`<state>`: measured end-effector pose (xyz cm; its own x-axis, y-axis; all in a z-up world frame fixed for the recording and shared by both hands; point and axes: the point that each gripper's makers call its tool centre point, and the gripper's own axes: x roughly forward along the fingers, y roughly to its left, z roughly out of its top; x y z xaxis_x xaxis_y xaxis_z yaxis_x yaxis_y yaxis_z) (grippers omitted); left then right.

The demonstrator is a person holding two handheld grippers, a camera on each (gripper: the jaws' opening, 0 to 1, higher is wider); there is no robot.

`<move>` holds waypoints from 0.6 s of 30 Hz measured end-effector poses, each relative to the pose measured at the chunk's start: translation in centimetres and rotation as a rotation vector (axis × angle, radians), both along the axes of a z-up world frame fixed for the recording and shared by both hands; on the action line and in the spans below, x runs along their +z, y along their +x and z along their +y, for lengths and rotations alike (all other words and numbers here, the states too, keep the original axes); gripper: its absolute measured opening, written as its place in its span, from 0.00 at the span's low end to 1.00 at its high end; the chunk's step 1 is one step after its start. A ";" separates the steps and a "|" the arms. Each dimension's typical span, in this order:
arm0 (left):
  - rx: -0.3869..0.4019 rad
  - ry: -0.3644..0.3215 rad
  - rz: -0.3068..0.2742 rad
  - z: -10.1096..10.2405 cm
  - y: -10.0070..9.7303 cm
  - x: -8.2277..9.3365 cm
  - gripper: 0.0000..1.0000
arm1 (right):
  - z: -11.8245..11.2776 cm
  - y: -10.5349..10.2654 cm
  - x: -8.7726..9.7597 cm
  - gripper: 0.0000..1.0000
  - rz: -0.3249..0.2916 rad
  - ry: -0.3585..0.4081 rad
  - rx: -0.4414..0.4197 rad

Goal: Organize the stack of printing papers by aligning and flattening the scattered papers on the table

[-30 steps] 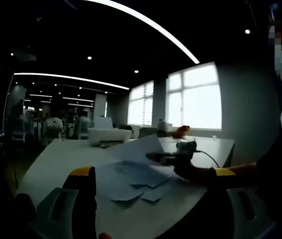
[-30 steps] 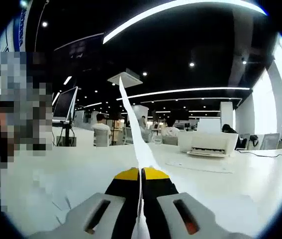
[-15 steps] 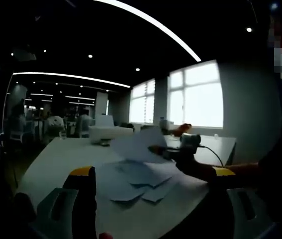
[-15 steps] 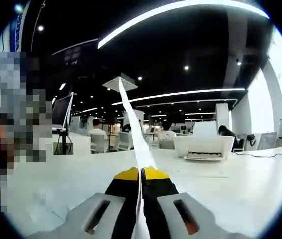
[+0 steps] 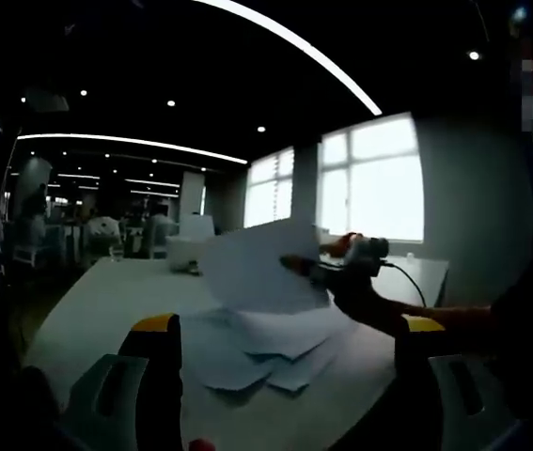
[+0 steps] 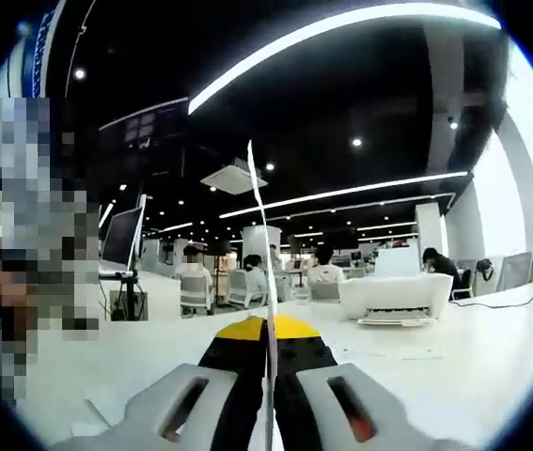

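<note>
Your right gripper (image 6: 268,329) pinches a paper sheet (image 6: 260,244) edge-on, frame center. Your left gripper (image 5: 285,329) gapes wide, holding nothing, scattered papers (image 5: 247,352) between its jaws on the table (image 5: 97,301).

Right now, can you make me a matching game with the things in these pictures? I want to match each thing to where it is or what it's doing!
Things:
1. lifted sheet
2. scattered papers
3. printer
4. left gripper

States:
A. open, holding nothing
B. lying loose on the table
C. pinched in the right gripper, up in the air
D. standing on the white table, far back

Pairs: 1-C, 2-B, 3-D, 4-A
</note>
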<state>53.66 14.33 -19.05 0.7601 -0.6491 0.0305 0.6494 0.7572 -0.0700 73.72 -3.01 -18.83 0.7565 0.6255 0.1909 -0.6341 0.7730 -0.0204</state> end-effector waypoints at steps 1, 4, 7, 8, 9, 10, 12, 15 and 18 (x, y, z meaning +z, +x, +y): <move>0.000 0.000 0.002 0.0 0.2 -0.1 0.97 | -0.1 0.1 0.2 0.00 0.000 0.007 0.003; 0.003 -0.002 0.003 -0.1 0.7 0.0 0.97 | 0.0 0.2 0.8 0.00 -0.003 0.030 0.018; 0.003 -0.003 -0.002 -0.1 1.1 0.4 0.97 | 0.1 0.4 1.4 0.00 -0.011 0.040 0.025; 0.002 -0.004 -0.003 -0.1 1.3 0.5 0.97 | 0.2 0.3 1.5 0.00 -0.016 0.037 0.027; 0.002 -0.004 -0.003 -0.1 1.4 0.5 0.97 | 0.2 0.3 1.6 0.00 -0.020 0.034 0.025; 0.002 -0.005 -0.003 -0.1 1.7 0.6 0.97 | 0.2 0.3 1.9 0.00 -0.025 0.038 0.026; 0.001 -0.007 -0.001 -0.1 2.2 0.6 0.97 | 0.2 0.3 2.5 0.00 -0.023 0.060 0.040; 0.001 -0.026 0.003 0.1 2.9 0.6 0.96 | 0.4 0.2 3.5 0.00 -0.037 0.065 0.045; -0.005 -0.034 0.006 -0.1 3.1 0.5 0.97 | 0.9 -0.7 4.5 0.00 -0.054 0.093 0.058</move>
